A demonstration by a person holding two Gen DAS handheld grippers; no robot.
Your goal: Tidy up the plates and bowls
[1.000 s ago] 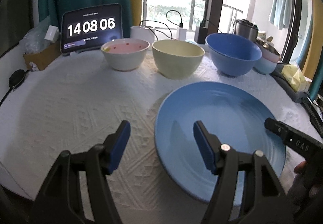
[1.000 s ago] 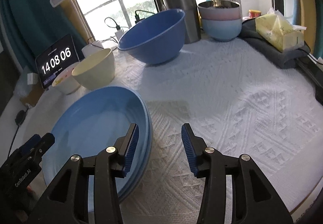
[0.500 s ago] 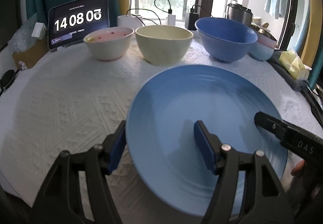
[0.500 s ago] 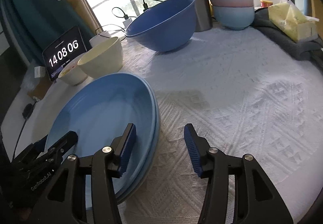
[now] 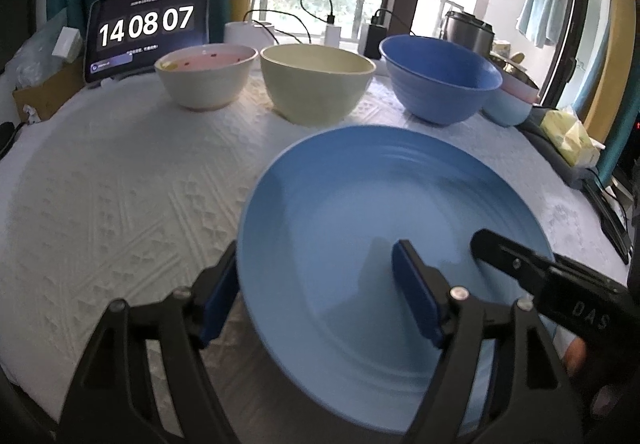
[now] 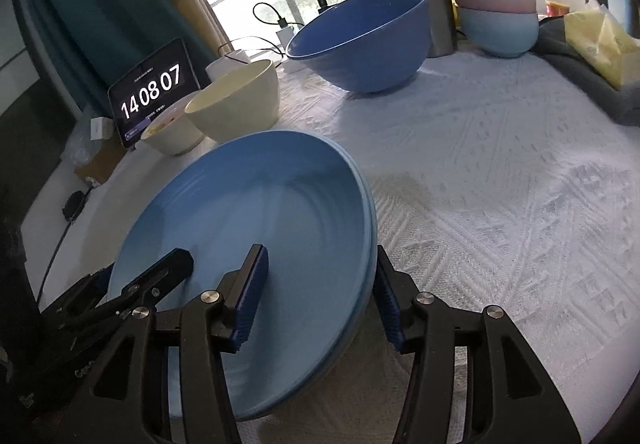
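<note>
Straddling the blue plate [image 5: 384, 228] from both sides: left claw [image 5: 316, 298] has the plate's left rim between its fingers, right claw [image 6: 320, 294] has the right rim between its own.

Left claw's jaws are opening; rim sits in the gap, pads not pressing as far as I can see. Right claw is partly spread, one finger over the plate's inside, the other outside the rim, no clear contact. Neither one grips.

Plate sits at the near edge of the desk [image 6: 500, 172], on the white textured cloth. Right wrist view shows a second rim under it, so it looks like two plates stacked already.

Progress, my read: plates likely done. Bowls are not. Pink bowl [image 5: 206, 74], cream bowl [image 5: 318, 82] and big blue bowl [image 5: 440, 78] stand in a row along the far side, apart, not nested. Small pastel bowls [image 6: 496, 18] at far right already sit nested.

Left to do: nest or group those three bowls.

Clock tablet [image 5: 148, 32] stands behind the pink bowl, out of the way.
</note>
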